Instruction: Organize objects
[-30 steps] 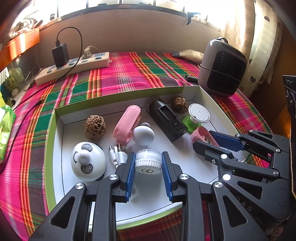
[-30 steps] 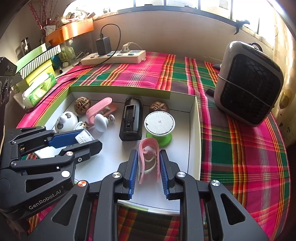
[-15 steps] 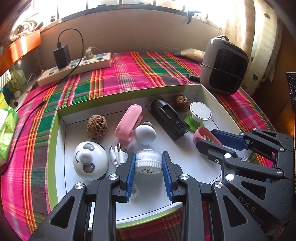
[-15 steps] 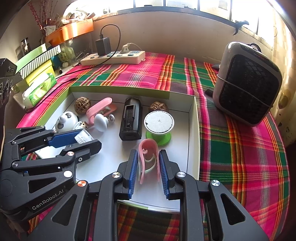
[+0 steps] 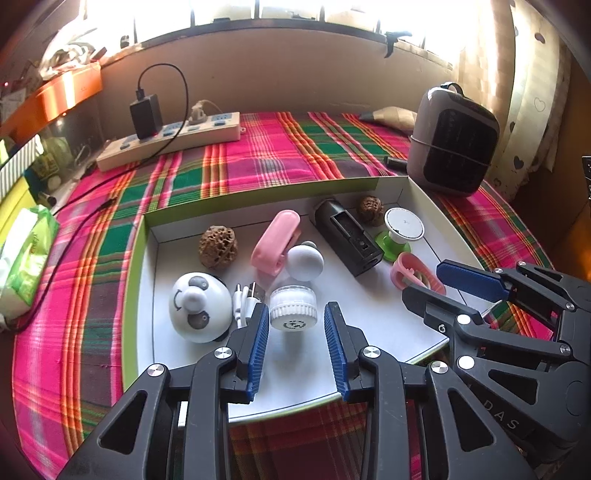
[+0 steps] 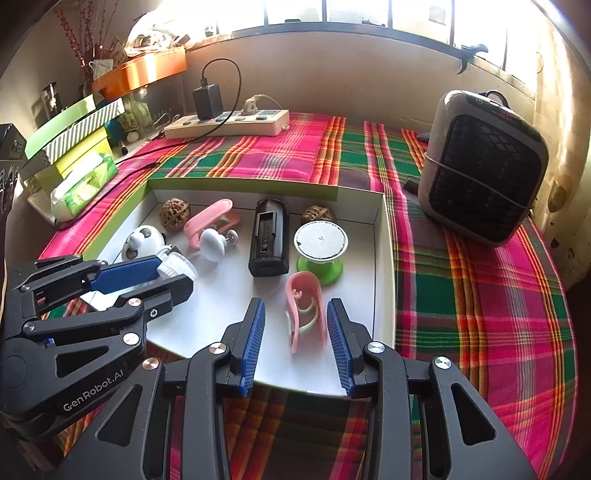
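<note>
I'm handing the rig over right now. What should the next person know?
Left gripper: jaws opening, the brush head between them, pads off it.
Right gripper: jaws opening, the pink clip between them, released.
Both items sit in the tray with the panda, walnuts, black case and spool.
Done: both set down. Left: back the grippers out.

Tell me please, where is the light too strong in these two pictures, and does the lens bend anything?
Left wrist view: the window is blown out white, and the box rim bows into a curve. Right wrist view: glare whitens the window; dark corners ring the picture.
</note>
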Action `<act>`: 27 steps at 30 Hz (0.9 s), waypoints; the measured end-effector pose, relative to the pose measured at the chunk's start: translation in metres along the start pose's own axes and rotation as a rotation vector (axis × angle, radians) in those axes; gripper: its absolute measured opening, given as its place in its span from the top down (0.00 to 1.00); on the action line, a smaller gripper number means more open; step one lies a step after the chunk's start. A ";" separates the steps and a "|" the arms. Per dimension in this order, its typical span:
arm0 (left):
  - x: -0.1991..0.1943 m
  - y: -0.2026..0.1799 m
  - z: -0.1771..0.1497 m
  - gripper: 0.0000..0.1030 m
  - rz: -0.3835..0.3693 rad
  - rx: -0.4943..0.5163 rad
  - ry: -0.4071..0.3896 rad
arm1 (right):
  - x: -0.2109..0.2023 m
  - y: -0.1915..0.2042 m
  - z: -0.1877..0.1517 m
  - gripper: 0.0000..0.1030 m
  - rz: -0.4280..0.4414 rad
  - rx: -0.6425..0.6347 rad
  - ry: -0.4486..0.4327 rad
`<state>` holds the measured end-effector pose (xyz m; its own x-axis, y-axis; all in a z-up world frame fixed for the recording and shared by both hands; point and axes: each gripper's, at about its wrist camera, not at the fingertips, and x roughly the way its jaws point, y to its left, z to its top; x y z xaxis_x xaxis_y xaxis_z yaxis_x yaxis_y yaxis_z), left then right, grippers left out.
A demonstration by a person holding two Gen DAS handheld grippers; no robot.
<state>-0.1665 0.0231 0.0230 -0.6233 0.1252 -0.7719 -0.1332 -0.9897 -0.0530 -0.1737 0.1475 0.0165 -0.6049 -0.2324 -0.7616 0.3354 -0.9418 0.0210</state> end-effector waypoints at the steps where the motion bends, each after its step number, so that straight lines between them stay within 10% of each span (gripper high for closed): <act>1: -0.003 0.000 0.000 0.71 0.002 -0.002 -0.010 | -0.003 0.001 0.000 0.64 0.000 -0.003 -0.006; 27: -0.066 0.008 -0.067 0.71 0.090 -0.076 -0.041 | -0.056 0.033 -0.050 0.55 0.005 0.021 -0.044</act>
<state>-0.0749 0.0019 0.0307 -0.6617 0.0369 -0.7489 -0.0178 -0.9993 -0.0335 -0.0931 0.1411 0.0274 -0.6346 -0.2471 -0.7323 0.3235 -0.9455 0.0387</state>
